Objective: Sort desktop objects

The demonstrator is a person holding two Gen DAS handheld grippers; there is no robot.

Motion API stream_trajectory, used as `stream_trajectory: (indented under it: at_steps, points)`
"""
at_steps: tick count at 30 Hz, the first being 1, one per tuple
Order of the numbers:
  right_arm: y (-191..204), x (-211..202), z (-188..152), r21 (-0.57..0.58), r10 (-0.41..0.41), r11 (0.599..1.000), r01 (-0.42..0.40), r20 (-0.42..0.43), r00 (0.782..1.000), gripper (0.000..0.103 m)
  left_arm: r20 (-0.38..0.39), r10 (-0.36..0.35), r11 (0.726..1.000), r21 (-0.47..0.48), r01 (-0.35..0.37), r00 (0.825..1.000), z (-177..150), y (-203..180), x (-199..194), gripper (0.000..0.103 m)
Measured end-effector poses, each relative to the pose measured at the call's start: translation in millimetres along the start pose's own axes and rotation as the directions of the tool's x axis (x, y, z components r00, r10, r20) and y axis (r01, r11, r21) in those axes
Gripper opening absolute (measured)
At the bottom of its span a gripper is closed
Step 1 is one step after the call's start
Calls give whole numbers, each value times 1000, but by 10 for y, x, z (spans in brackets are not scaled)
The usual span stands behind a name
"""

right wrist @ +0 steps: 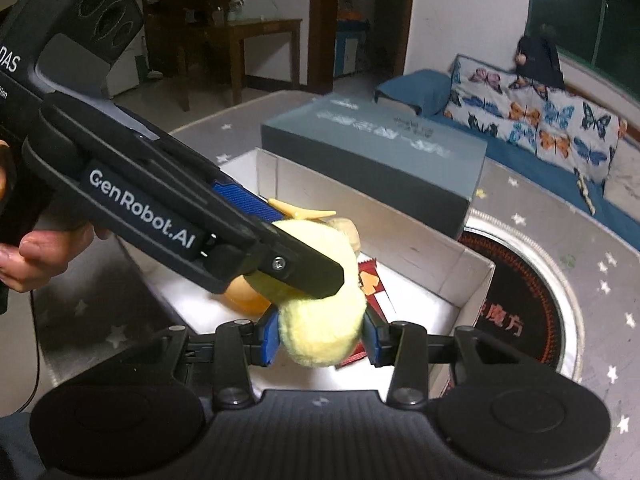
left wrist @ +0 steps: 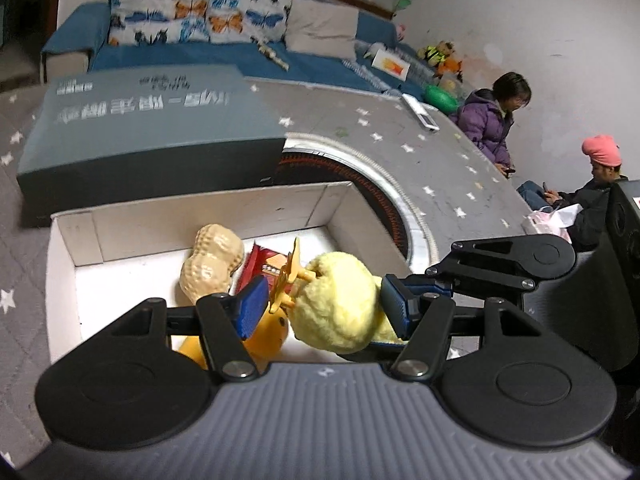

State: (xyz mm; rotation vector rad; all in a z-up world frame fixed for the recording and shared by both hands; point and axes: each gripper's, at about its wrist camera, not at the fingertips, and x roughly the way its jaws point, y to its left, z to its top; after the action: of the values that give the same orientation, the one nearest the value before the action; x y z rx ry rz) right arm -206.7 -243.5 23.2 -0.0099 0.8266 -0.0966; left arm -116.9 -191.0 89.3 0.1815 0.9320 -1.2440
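Both tools are closed on one yellow plush toy, held above the open white box. In the right wrist view the right tool has its blue pads pressed into the plush from either side, jaws drawn nearly together, the fluff bulging between them. The left tool comes in from the upper left of that view, gripped by a hand, and its dark finger lies across the top of the plush. In the left wrist view the left tool stands partly open around the same yellow plush toy; the right-hand pad touches the fluff, and the left-hand pad sits at the toy's orange plastic propeller, though contact there is hard to confirm. Inside the box, on its white floor, lie a peanut-shaped toy, a red packet and an orange rounded item, partly hidden under the tool. The box rests on a grey star-patterned tabletop, just in front of a grey-blue lidded box and beside a round inset with a dark patterned centre. Beyond the tabletop are a blue sofa with butterfly cushions and two seated people at the far right of the left wrist view.
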Motion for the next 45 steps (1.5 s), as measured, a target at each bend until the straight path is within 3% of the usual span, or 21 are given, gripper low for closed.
stream_trajectory:
  at_steps: [15,26,28,36,39,44,45]
  points:
    - [-71,121,-136,46,0,999,2,-42,999,43,-28,15,1000,-9,-15,999,-62,95,191,63]
    - [-41,41,-157,62,-19,998,19,-4,1000,66,20,77,997,17,-77,997,-104,5,8,63]
    - [-42,21,-160,68,-22,997,22,6,1000,68,35,97,995,19,-98,995,-119,-11,-50,72]
    - [-36,-49,-148,93,-45,995,41,44,998,77,107,176,983,27,-180,978,-181,-99,-309,76]
    - [-19,-68,-153,103,-56,993,50,56,997,81,137,236,970,21,-241,962,-217,-115,-390,91]
    - [1,-85,-179,131,-68,990,59,65,996,84,178,292,955,-10,-295,940,-281,-91,-547,93]
    - [6,-90,-183,138,-68,989,58,68,995,84,189,307,951,-17,-309,933,-296,-89,-581,98]
